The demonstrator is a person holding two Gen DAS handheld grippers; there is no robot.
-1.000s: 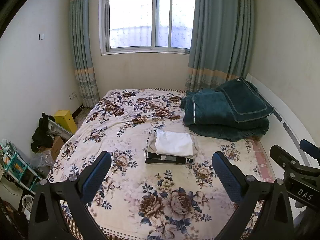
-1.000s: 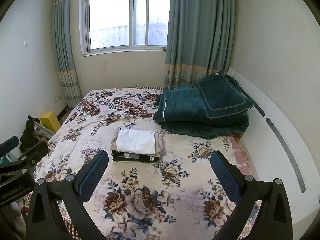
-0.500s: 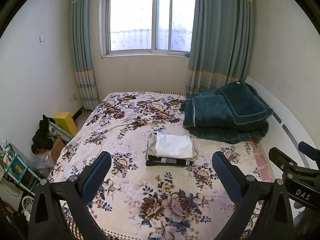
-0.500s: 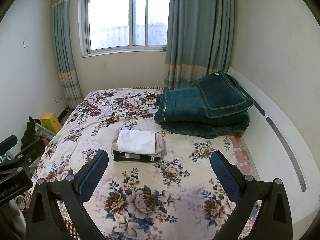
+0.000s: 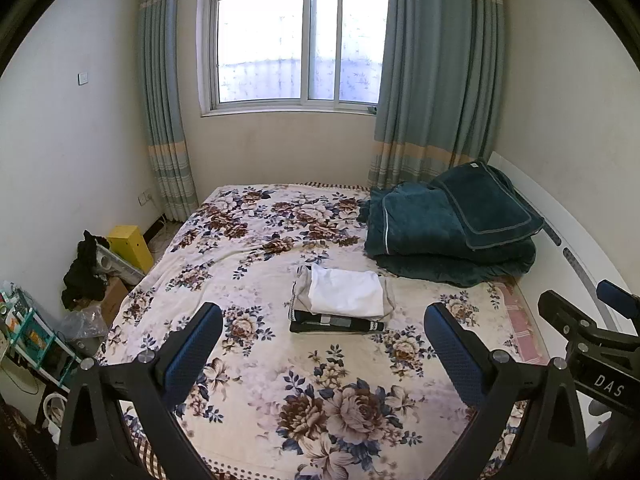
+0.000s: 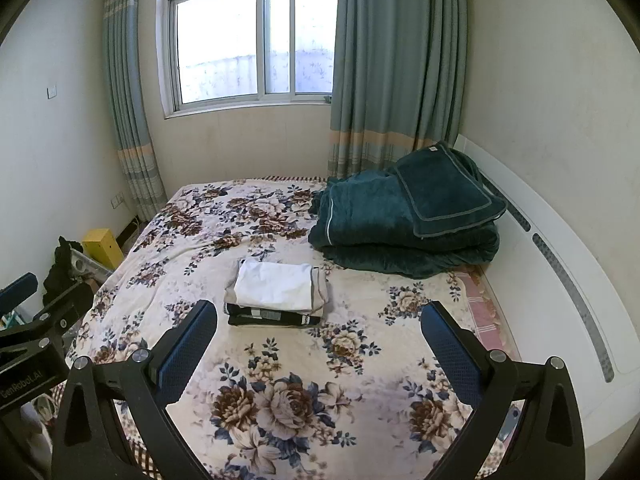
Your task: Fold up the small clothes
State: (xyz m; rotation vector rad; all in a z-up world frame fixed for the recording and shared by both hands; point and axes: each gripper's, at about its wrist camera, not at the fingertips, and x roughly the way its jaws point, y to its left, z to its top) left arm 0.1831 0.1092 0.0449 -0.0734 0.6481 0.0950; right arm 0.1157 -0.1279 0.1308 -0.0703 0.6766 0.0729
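A small stack of folded clothes (image 5: 338, 302) (image 6: 276, 294) lies in the middle of the floral bed (image 5: 248, 264) (image 6: 360, 352): a white piece on top, a beige one under it, a dark one at the bottom. My left gripper (image 5: 322, 344) hangs open above the bed's near part, well short of the stack, with nothing between its blue pads. My right gripper (image 6: 318, 342) is open too, empty, and equally far back. Each gripper's body shows at the edge of the other's view.
Folded dark green blankets (image 5: 452, 228) (image 6: 404, 220) lie at the far right of the bed against a white headboard (image 6: 560, 280). A yellow box (image 5: 130, 244), dark clothes and clutter sit on the floor at the left. Window and curtains stand behind.
Both views have drifted slightly back and up from the bed; the stack sits a little lower in frame. Both grippers stay open and empty.
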